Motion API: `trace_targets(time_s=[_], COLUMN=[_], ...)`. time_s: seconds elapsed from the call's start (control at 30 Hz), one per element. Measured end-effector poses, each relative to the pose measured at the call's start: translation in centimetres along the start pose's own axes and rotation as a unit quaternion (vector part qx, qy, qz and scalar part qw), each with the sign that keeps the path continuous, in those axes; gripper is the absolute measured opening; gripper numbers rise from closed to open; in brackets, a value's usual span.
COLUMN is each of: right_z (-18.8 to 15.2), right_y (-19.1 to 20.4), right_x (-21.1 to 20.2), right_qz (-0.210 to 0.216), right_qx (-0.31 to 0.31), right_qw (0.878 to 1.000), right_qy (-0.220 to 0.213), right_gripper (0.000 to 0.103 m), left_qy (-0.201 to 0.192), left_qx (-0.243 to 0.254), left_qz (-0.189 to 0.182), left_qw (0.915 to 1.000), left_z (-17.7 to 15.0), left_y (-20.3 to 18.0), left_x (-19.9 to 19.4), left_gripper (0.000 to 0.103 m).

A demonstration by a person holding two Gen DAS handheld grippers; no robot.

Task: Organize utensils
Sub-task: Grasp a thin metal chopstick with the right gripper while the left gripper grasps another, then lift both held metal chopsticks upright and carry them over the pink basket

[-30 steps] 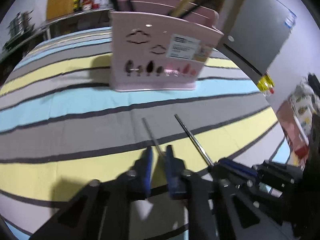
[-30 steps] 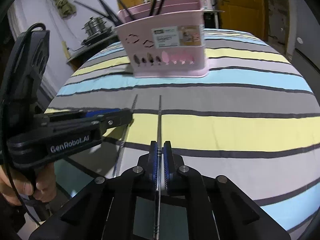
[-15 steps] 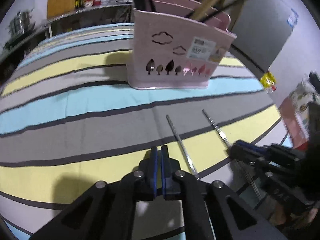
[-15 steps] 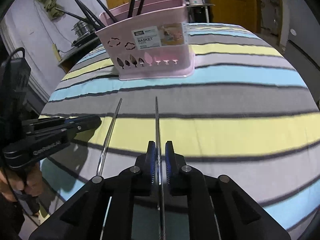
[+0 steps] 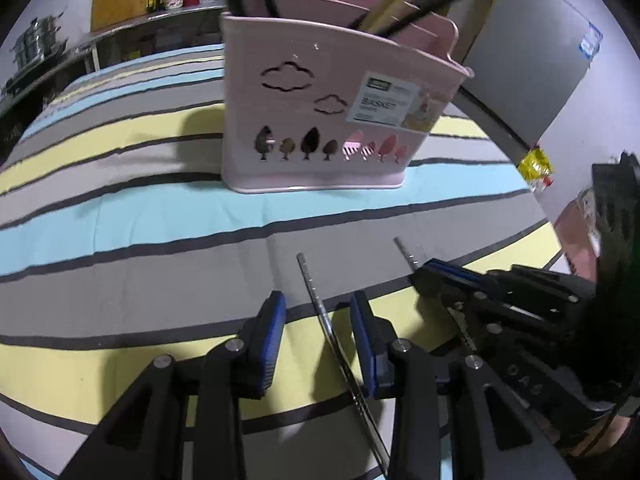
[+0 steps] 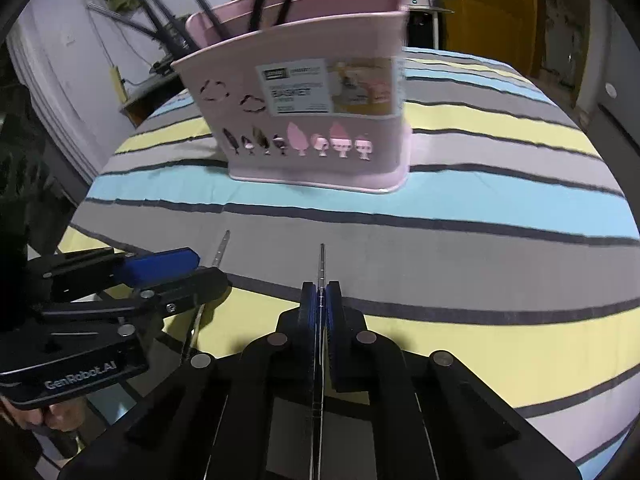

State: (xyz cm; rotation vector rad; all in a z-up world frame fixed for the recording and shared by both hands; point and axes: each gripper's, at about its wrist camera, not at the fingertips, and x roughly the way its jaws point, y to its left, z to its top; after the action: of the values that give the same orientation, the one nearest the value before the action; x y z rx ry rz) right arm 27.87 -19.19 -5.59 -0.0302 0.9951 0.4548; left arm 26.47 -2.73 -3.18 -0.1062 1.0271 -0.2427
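Observation:
A pink utensil basket (image 5: 320, 120) stands on the striped tablecloth and holds several dark utensils and wooden chopsticks; it also shows in the right wrist view (image 6: 312, 120). Two metal chopsticks lie in front of it. My left gripper (image 5: 318, 312) is open, its jaws astride one metal chopstick (image 5: 316, 292) without gripping it. My right gripper (image 6: 320, 296) is shut on the other metal chopstick (image 6: 321, 260), whose tip points at the basket. The right gripper also appears in the left wrist view (image 5: 452, 276), and the left gripper in the right wrist view (image 6: 192, 268).
The round table's striped cloth (image 6: 480, 208) runs to its edge at the front and right. A counter with pots (image 5: 36, 40) is far left. A grey panel (image 5: 528, 64) and a yellow door (image 6: 488, 12) stand behind the table.
My left gripper was shut beside the chopstick half a second ago; now its jaws are open around it. Both grippers have moved closer to the basket. The right one still holds its chopstick.

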Motion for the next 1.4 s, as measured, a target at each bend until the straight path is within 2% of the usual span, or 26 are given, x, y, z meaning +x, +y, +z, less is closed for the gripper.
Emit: trace_targets(time_s=[0.17,0.23,0.33,0.47,0.63,1.07,1.4], right_z=[0.1,0.6,1.4,1.8,1.9,4.6,4.8], right_y=[-1.1,-0.8,0.2,0.7,0.5,1.6,2.4], right_x=[-0.4,-0.2,0.3,0.5,-1.8,-11.1,-14.9], right_qz=[-0.003,-0.008,-0.029,-0.032,-0.015,0.002,-0.004], right_qx=[0.012,0.007,-0.015,-0.022,-0.008,-0.012,-0.018], right_qw=[1.0,1.0,0.999,0.998,1.0,0.996,0.991], right_qy=[0.014,0.026,0.04,0.042,0.008,-0.093,-0.135], right_gripper=[0.004,0.004,0.004,0.004,0.004,0.004,0.004], left_qy=[0.006,0.007,0.01,0.02,0.0,-0.083,-0.111], left_qx=[0.028,0.04,0.05,0.038,0.037,0.053,0.065], left_qz=[0.027,0.044,0.065,0.049,0.032,0.002,-0.007], left_qw=[0.9992,0.9982,0.9966,0.9979,0.9988,0.9952,0.9917], left_z=[0.4,0.5,0.8,1.4,1.9,4.4,5.2], left_y=[-1.1,-1.3,-1.7,-1.2,-1.2,-1.4,-2.4], left_x=[0.5,0.7,0.9,0.9,-1.1,-10.7,-14.4], left_gripper=[0.034,0.027,0.011,0.005,0.004,0.004,0.004])
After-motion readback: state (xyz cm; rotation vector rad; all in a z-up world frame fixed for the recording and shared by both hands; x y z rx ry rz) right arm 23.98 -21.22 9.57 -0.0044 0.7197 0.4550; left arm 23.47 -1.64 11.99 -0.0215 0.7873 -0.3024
